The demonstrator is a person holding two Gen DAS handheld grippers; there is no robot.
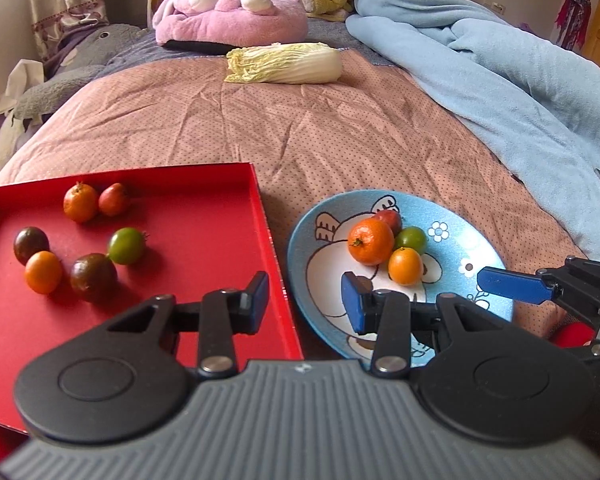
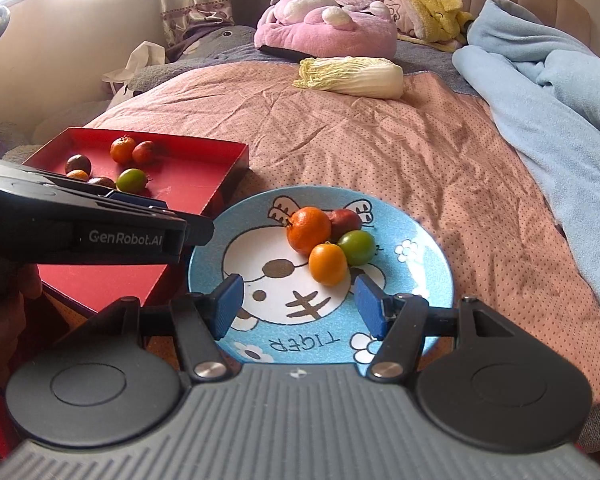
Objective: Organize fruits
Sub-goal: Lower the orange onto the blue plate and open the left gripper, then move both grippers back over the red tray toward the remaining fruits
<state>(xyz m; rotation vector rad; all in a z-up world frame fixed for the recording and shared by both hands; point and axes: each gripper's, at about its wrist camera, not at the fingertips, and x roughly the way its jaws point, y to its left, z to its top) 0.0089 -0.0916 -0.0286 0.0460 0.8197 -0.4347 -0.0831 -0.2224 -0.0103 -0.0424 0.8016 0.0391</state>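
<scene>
Nearest the lens: left gripper (image 1: 305,298), jaws parted a moderate way with nothing between the pads, poised over the gap where the red tray (image 1: 204,320) meets the blue plate (image 1: 300,264). Beside it, to its right, right gripper (image 2: 298,306), jaws somewhat wider, likewise empty, hanging over the near half of the plate; touching nothing, as far as visible.

Risks, largest thing first. Soft pink bedspread (image 1: 300,128) under everything: no firm support, so any downward press on tray or plate could tilt it and send round fruit rolling. Red tray ahead and left of the left gripper: shallow wall, six loose fruits inside, well apart from the pads; a nudge on the near edge could scatter them. Blue plate directly ahead of the right gripper: shallow rim, four fruits clustered and touching, so a grab at one could knock its neighbours off toward the blanket. Mandarin (image 2: 308,235), biggest of the cluster, just beyond the right pads: probably too broad for the present gap, likely to be pushed rather than gripped. Orange tomato (image 2: 328,268), closest to the right pads, and green tomato (image 2: 357,247) behind it: smooth, soft-skinned, apt to squirt out or split under a hard squeeze. Two grippers close together: collision likely if both reach for the plate at once.
</scene>
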